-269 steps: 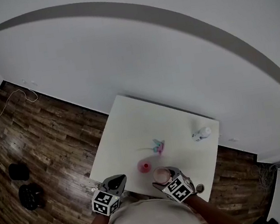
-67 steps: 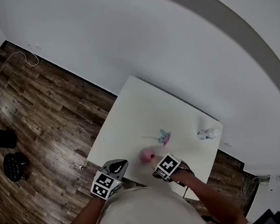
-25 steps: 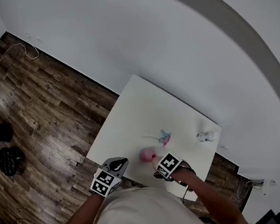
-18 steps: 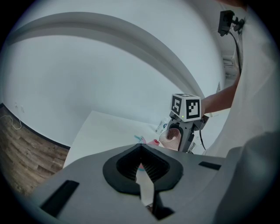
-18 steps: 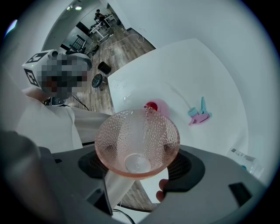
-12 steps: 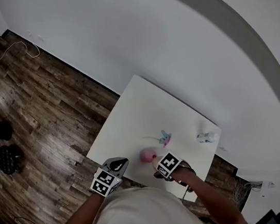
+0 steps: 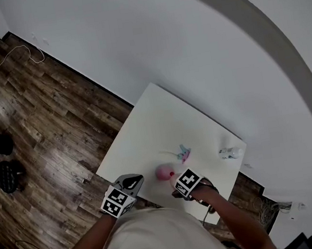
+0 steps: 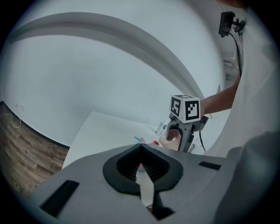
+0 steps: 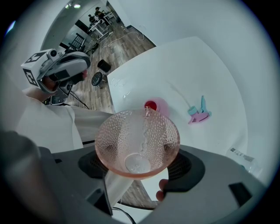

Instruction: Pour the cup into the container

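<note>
A pink dimpled cup (image 9: 138,142) sits between the jaws of my right gripper (image 9: 140,165), which is shut on it. The cup is tipped on its side, and a clear streak of liquid runs along its wall to the lip. Just past the lip stands the small pink container (image 9: 154,105) with a red opening. In the head view the right gripper (image 7: 180,182) hangs by the container (image 7: 163,173) at the table's near edge. My left gripper (image 8: 141,149) is shut on nothing and held off the table's near left side (image 7: 131,184).
A white square table (image 7: 150,127) stands on a wooden floor against a white wall. A teal and pink object (image 9: 199,113) lies beyond the container. A small white bottle (image 7: 230,153) lies near the table's right edge. Dark objects (image 7: 3,173) sit on the floor at the left.
Compared with the oldest frame, the cup has gone from upright near the table's front to tipped over the pink container. Over the last second nothing has visibly moved.
</note>
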A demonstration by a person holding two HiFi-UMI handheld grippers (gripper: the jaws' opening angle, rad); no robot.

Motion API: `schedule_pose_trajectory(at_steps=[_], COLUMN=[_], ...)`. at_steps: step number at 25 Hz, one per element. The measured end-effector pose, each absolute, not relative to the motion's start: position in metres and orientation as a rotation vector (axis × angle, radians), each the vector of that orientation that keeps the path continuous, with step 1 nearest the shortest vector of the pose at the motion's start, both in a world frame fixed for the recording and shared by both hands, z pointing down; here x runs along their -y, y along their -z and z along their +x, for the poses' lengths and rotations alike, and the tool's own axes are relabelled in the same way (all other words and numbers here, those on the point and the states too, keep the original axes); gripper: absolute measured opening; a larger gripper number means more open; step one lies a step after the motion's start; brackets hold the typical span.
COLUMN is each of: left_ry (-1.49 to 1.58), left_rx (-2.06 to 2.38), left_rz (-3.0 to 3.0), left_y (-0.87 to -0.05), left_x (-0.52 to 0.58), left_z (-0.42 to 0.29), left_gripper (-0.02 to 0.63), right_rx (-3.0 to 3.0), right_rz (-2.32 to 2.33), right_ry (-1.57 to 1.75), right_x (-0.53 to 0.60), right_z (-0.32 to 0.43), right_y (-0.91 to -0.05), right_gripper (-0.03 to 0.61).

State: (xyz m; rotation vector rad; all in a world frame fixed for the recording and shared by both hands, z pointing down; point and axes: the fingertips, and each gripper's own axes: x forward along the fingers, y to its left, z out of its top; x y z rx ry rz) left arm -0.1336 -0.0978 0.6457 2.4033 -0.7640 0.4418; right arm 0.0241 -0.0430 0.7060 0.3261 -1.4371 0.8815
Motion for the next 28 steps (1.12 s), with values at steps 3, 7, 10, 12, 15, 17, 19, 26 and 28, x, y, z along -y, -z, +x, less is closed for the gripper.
schedule_pose_trajectory(at_steps=[3, 7, 10, 12, 15, 17, 19, 26, 28], left_ry=[-0.445, -0.446, -0.440, -0.437, -0.434, -0.430, -0.426, -0.421, -0.413], left_rx=[0.761, 0.753, 0.750, 0.748, 0.743, 0.738, 0.733, 0.730, 0.733], left_rz=[2.402, 2.402, 2.406, 2.408, 2.412, 2.418, 2.421, 2.425, 2.433], left_y=[-0.647, -0.646, -0.646, -0.645, -0.644, -0.642, -0.639, -0.640, -0.638], left_x=[0.096, 0.094, 0.094, 0.095, 0.095, 0.095, 0.094, 0.093, 0.093], left_z=[-0.133, -0.131, -0.130, -0.128, -0.125, -0.123, -0.121, -0.118, -0.118], left_gripper=[0.010, 0.009, 0.011, 0.011, 0.011, 0.011, 0.011, 0.011, 0.011], right_rx=[1.432, 1.426, 1.421, 1.417, 1.415, 1.413, 1.411, 1.402, 1.398], right_rz=[0.324, 0.321, 0.317, 0.316, 0.312, 0.310, 0.310, 0.305, 0.303], right_ry=[-0.883, -0.883, -0.885, -0.887, -0.887, -0.887, -0.888, -0.895, -0.896], right_x=[0.043, 0.043, 0.042, 0.041, 0.041, 0.040, 0.041, 0.044, 0.045], right_z=[0.025, 0.026, 0.026, 0.027, 0.028, 0.029, 0.030, 0.028, 0.028], right_y=[-0.706, -0.705, -0.705, -0.705, -0.706, -0.706, -0.704, -0.704, -0.703], right_gripper=[0.362, 0.362, 0.362, 0.362, 0.362, 0.362, 0.362, 0.362, 0.362])
